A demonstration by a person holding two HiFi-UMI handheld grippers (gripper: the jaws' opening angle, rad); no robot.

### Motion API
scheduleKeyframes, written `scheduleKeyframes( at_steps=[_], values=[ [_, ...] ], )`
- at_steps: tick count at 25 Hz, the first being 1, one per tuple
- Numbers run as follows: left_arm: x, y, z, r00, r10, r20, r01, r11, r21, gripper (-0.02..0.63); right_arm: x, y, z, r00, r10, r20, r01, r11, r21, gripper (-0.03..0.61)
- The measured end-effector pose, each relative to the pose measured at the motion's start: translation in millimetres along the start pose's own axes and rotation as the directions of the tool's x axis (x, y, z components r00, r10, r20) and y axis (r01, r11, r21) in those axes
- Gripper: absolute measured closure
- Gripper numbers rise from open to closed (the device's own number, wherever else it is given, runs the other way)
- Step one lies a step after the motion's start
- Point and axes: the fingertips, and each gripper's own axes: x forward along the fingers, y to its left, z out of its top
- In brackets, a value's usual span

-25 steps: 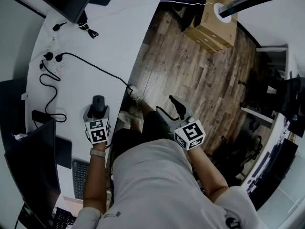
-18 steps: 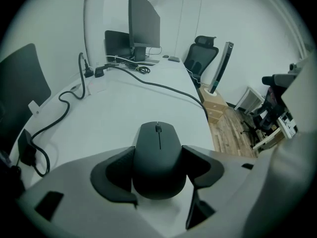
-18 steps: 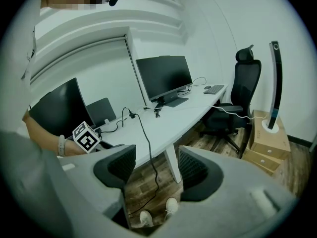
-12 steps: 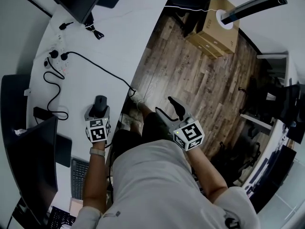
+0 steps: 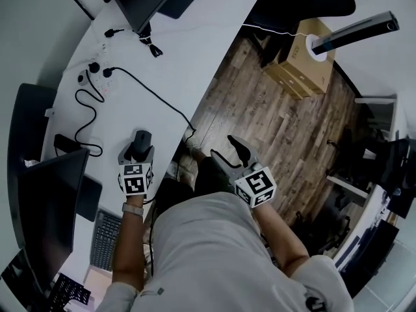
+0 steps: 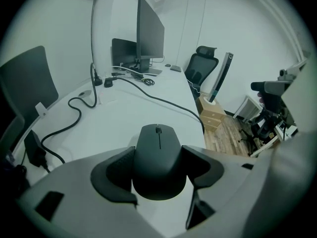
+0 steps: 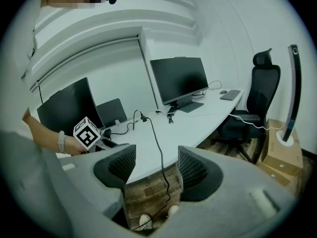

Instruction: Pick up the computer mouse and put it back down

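The left tool (image 5: 139,155) reaches out over the near edge of the white tabletop (image 5: 175,51), and its jaws are closed in on the computer mouse (image 6: 158,157), one dark ribbed pad against each flank, so the mouse sits lengthwise between them with its nose pointing away from the person. Gripping across the narrow waist looks like the sensible choice: the flanks are the only near-parallel faces on a body this rounded, and a hold from the rear leaves the buttons and wheel untouched. Whether the mouse rests on the tabletop or hangs just above it cannot be told from these views; pale tabletop shows beneath its rear end, but no clear gap. The right tool (image 7: 156,170) plays no part. It is held off the tabletop over the wooden floor (image 5: 273,122), in front of the person's body, with its jaws well apart and nothing between them except the floor and a trailing black cable (image 7: 159,148) seen beyond; it is probably parked there to keep out of the way. The mouse itself is a small matte black one with a smooth domed back, a thin seam dividing the two buttons and a small scroll wheel near the front; no cord shows on it. Its curved, slick shell would likely slip forward if the pinch were loose.
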Motion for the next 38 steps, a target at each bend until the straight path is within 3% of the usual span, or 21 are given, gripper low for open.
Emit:
scheduleKeyframes(
  at_steps=[8, 16, 25, 31, 38],
  values=[
    [-36.5, 17.6, 19.7, 0.994, 0.044, 0.103, -0.039, 0.998, -0.056, 0.328, 31.2, 25.8, 21.2, 0.993, 0.116, 0.009, -0.115, 0.990, -0.081, 0.319],
    [-88.4, 28.1, 40.6, 0.967, 0.098, 0.237, -0.068, 0.989, -0.133, 0.328, 57.5, 55.3, 46.0, 0.970, 0.245, 0.001, -0.241, 0.955, -0.172, 0.319],
    [-151.2, 30.7, 46.0, 0.911, 0.167, 0.377, -0.088, 0.972, -0.219, 0.330, 78.0, 103.2, 69.9, 0.915, 0.403, -0.022, -0.393, 0.878, -0.273, 0.319],
    [-189.9, 36.6, 44.1, 0.856, 0.237, 0.459, -0.108, 0.951, -0.290, 0.330, 87.4, 139.1, 83.7, 0.866, 0.499, -0.040, -0.485, 0.816, -0.316, 0.319],
    [-225.0, 43.6, 31.3, 0.809, 0.311, 0.498, -0.138, 0.925, -0.353, 0.330, 92.8, 177.5, 94.0, 0.808, 0.585, -0.068, -0.568, 0.743, -0.353, 0.319]
  ],
)
